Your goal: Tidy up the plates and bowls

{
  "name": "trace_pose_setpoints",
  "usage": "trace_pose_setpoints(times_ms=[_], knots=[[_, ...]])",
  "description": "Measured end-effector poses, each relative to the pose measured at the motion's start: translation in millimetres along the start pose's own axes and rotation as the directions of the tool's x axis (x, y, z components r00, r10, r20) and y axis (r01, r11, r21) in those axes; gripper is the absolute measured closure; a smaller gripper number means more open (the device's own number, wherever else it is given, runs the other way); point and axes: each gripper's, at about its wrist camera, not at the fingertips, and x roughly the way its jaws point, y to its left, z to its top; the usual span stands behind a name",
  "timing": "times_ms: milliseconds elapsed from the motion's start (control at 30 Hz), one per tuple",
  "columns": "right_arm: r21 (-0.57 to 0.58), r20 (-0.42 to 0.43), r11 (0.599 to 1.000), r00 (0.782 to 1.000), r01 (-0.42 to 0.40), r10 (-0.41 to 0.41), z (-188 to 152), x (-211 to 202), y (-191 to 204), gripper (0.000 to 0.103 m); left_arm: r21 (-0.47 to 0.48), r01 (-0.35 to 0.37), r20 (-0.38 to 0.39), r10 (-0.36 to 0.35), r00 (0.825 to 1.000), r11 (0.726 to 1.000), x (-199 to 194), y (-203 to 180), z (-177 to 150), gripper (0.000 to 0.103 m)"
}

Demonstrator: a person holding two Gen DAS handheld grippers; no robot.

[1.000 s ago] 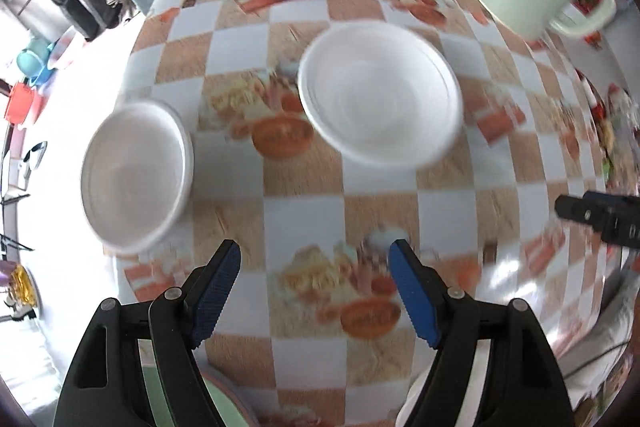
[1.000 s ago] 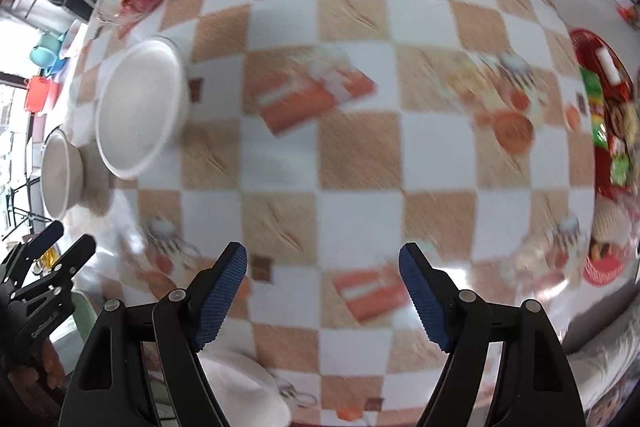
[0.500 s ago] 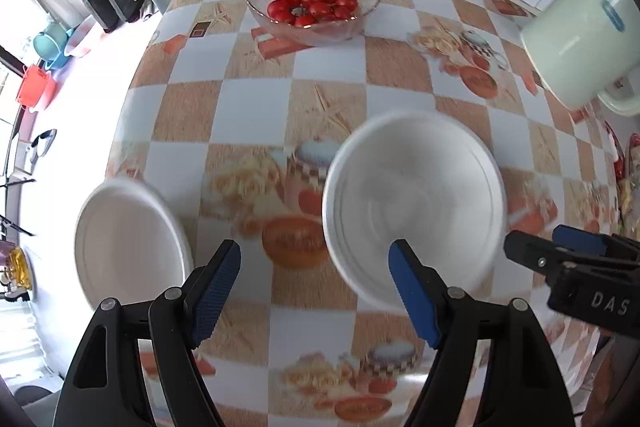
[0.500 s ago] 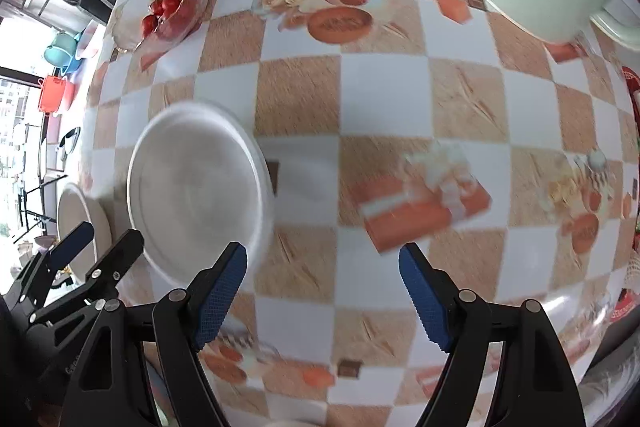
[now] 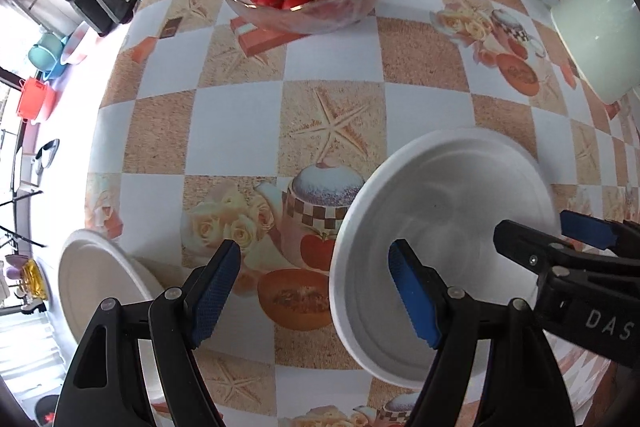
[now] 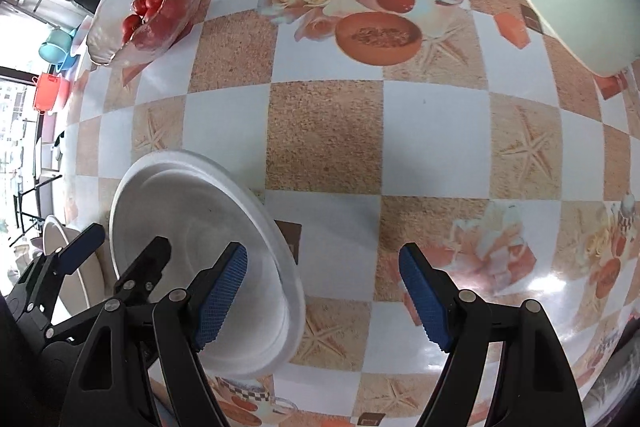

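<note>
Both my claws point down w/ jaws open, empty: left claw (image 5: 316, 291), right claw (image 6: 324, 295). White plate (image 5: 440, 227) lies flat, empty, betw. them; small white bowl (image 5: 92, 283) left of it.

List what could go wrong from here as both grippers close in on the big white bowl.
1. The left gripper and right gripper both hang open over opposite sides of the large white bowl; they may knock together.
2. A one-sided pinch on its thin rim may tip or flex the bowl.
3. The smaller white bowl sits near the table edge; a stray nudge could push it off.
</note>
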Motion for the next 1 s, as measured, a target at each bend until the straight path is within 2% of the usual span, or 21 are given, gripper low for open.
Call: trace_pose_setpoints(times_ms=[133,200,267,300,367,400,433,467,533,700,1000], knots=[[0.009,-0.003,1.000,1.000,0.004,-0.004,0.6,1.8,-2.3,0.025,-0.003,0.015,-0.017,-0.015,1.000,1.000,7.3,-0.3,0.7,0.024],[-0.005,0.009,1.000,1.000,0.029,-0.029,2.2,1.2,0.7,0.032,-0.017,0.014,-0.029,-0.015,0.999,1.000,11.1,1.4,1.2,0.024],[-0.027,0.018,0.999,0.999,0.040,-0.040,1.6,-0.1,2.9,0.047,-0.026,0.024,-0.032,-0.025,0.999,0.999,13.6,1.9,1.3,0.024],[-0.038,0.017,0.999,0.999,0.037,-0.036,1.5,-0.3,4.1,0.050,-0.029,0.034,-0.028,-0.034,0.999,0.999,13.8,1.8,2.4,0.028],[-0.061,0.011,0.998,1.000,0.022,-0.021,-0.3,-0.5,9.0,0.064,-0.023,0.053,-0.027,-0.054,0.998,0.998,13.1,-0.7,3.0,0.037],[-0.067,0.006,0.998,1.000,0.008,-0.007,0.1,1.3,13.8,0.069,-0.014,0.058,-0.025,-0.059,0.998,0.998,12.2,-2.7,3.0,0.044],[-0.070,-0.004,0.998,1.000,-0.012,0.012,-1.3,0.9,16.9,0.080,0.001,0.063,-0.023,-0.063,0.998,0.998,10.9,-6.0,3.1,0.052],[-0.073,-0.013,0.997,1.000,-0.020,0.019,-2.9,1.6,19.6,0.084,0.017,0.066,-0.019,-0.066,0.998,0.998,9.6,-10.1,3.1,0.056],[-0.084,-0.013,0.996,1.000,-0.013,0.012,-6.6,2.4,23.0,0.085,0.042,0.068,-0.018,-0.067,0.998,0.997,8.0,-18.1,2.7,0.069],[-0.056,-0.043,0.997,0.998,-0.052,0.050,-17.0,6.9,16.7,0.086,0.050,0.074,-0.020,-0.073,0.997,0.996,8.5,-23.7,-4.3,0.070],[-0.044,-0.082,0.998,0.996,-0.047,0.043,-61.8,11.4,7.5,0.086,0.117,0.083,-0.031,-0.080,0.996,0.990,6.6,-43.8,-44.8,0.070]])
